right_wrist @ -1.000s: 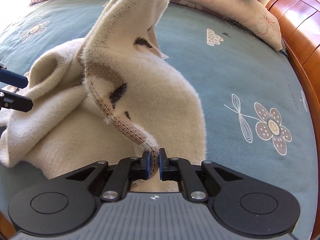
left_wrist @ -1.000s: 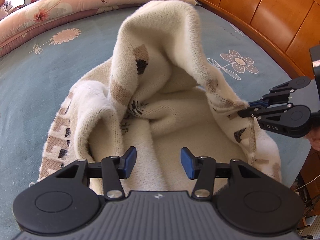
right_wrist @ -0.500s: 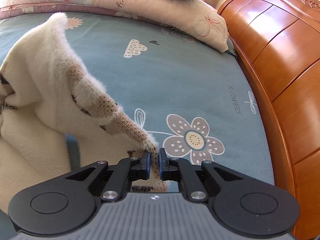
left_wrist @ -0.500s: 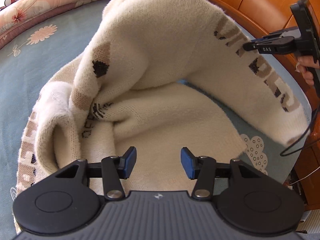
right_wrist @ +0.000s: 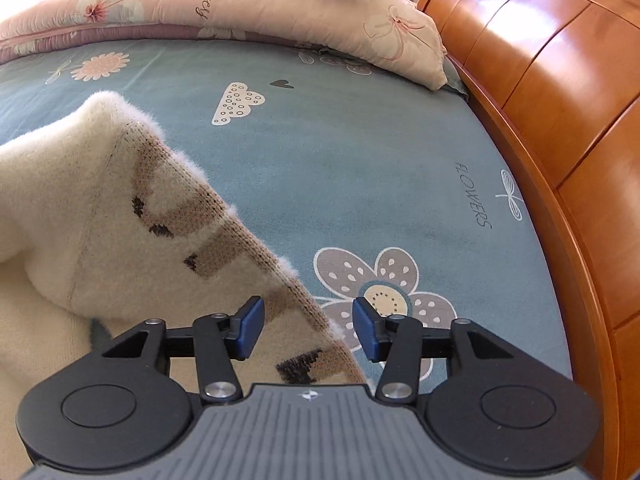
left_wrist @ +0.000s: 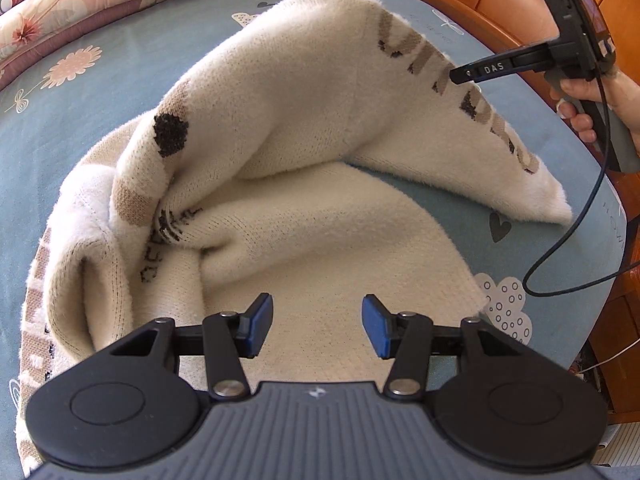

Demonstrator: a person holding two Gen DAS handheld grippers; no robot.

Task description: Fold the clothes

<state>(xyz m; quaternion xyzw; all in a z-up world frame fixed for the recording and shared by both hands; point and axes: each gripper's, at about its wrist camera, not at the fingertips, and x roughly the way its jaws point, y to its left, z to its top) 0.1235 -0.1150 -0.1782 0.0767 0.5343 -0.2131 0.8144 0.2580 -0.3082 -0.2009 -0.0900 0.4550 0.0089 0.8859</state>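
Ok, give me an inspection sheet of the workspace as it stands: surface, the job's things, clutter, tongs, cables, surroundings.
Surface: bed sheet, blue-grey with flower and cloud prints.
Job's things: cream knit sweater with brown and black pattern, rumpled, one part stretched out toward the right.
Clutter: nothing seen.
Tongs: left tongs open over the sweater, nothing between the pads. Right tongs have just opened; the sweater's patterned edge lies between the pads, unpressed.
Cables: black cable hangs from the right handle, looping over the bed's edge.
Surroundings: folded floral quilt at the far side; wooden bed frame on the right.
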